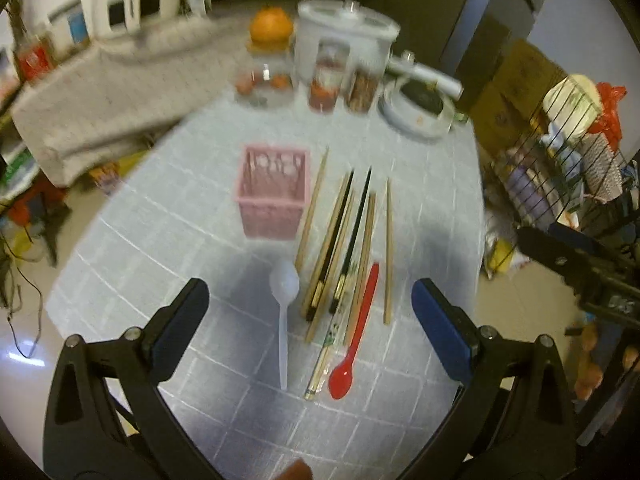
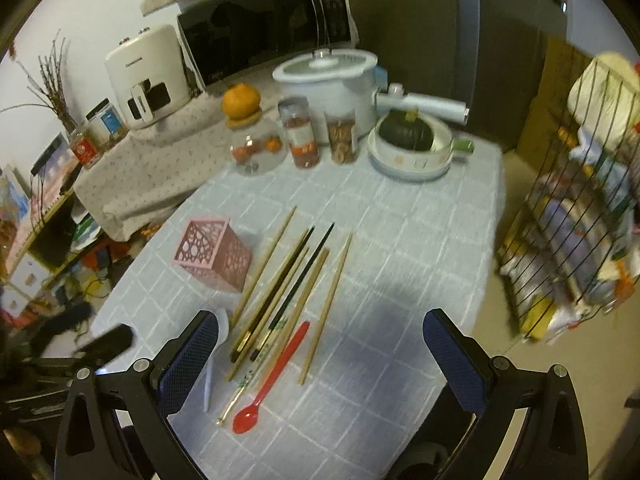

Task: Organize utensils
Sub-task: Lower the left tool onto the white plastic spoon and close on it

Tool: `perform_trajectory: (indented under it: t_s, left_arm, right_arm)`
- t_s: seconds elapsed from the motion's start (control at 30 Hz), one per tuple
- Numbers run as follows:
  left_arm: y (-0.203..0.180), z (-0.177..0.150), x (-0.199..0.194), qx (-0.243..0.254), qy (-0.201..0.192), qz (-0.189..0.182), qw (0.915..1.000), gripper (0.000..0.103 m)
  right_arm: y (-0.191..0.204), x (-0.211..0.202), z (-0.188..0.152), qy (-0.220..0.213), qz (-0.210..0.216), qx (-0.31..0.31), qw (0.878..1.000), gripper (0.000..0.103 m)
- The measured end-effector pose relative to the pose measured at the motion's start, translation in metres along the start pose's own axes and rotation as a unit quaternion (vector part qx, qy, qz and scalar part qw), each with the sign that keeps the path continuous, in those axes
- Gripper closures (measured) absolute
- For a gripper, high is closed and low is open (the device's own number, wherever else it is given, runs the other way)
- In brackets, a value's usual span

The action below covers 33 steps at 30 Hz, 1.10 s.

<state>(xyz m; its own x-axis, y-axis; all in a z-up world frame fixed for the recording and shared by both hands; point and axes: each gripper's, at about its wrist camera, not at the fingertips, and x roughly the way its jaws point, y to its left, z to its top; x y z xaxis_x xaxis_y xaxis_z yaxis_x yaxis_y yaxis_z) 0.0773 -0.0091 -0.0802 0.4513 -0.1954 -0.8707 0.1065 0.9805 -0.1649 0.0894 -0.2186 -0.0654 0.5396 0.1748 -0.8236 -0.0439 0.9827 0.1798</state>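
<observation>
A pink lattice basket (image 1: 274,192) (image 2: 214,254) stands upright on the grey-blue checked tablecloth. To its right lie several wooden and black chopsticks (image 1: 340,240) (image 2: 288,288), a red spoon (image 1: 354,340) (image 2: 272,380) and a clear plastic spoon (image 1: 283,312) (image 2: 210,380). My left gripper (image 1: 310,300) is open and empty above the near ends of the utensils. My right gripper (image 2: 320,332) is open and empty, hovering over the same pile; its left finger (image 2: 188,356) hides part of the clear spoon. The right gripper shows at the right edge of the left wrist view (image 1: 576,264).
At the back of the table stand a glass jar with an orange on top (image 2: 256,136), two jars (image 2: 320,136), a white cooker (image 2: 332,84) and a bowl holding a dark squash (image 2: 408,144). A wire rack (image 2: 568,220) stands right of the table. The table's edge (image 2: 492,240) runs along the right.
</observation>
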Motion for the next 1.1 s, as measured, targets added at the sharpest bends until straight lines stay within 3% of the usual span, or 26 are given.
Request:
perform_trajectory:
  t_s: [0.2, 0.3, 0.5, 0.83, 1.0, 1.1]
  left_arm:
    - [0.032, -0.009, 0.073, -0.043, 0.096, -0.019, 0.9943, 0.029]
    - [0.04, -0.013, 0.094, -0.054, 0.122, -0.024, 0.9907, 0.04]
    - [0.037, -0.01, 0.114, -0.044, 0.133, -0.036, 0.9895, 0.043]
    - [0.042, -0.002, 0.148, -0.056, 0.147, -0.011, 0.9875, 0.043]
    - [0.044, -0.001, 0.149, -0.056, 0.145, -0.011, 0.9878, 0.066]
    - [0.046, 0.0, 0.146, -0.056, 0.14, -0.013, 0.9885, 0.066]
  right_arm:
    - [-0.022, 0.033, 0.001, 0.055, 0.001, 0.029, 0.998, 0.0]
    - [-0.032, 0.047, 0.0, 0.079, 0.001, 0.046, 0.996, 0.0]
    - [-0.033, 0.071, -0.006, 0.121, -0.005, 0.051, 0.991, 0.0]
    - [-0.031, 0.108, -0.018, 0.178, 0.003, 0.056, 0.982, 0.001]
    - [-0.033, 0.117, -0.02, 0.189, -0.004, 0.058, 0.98, 0.001]
    - [-0.032, 0.119, -0.02, 0.192, 0.0, 0.058, 0.98, 0.001]
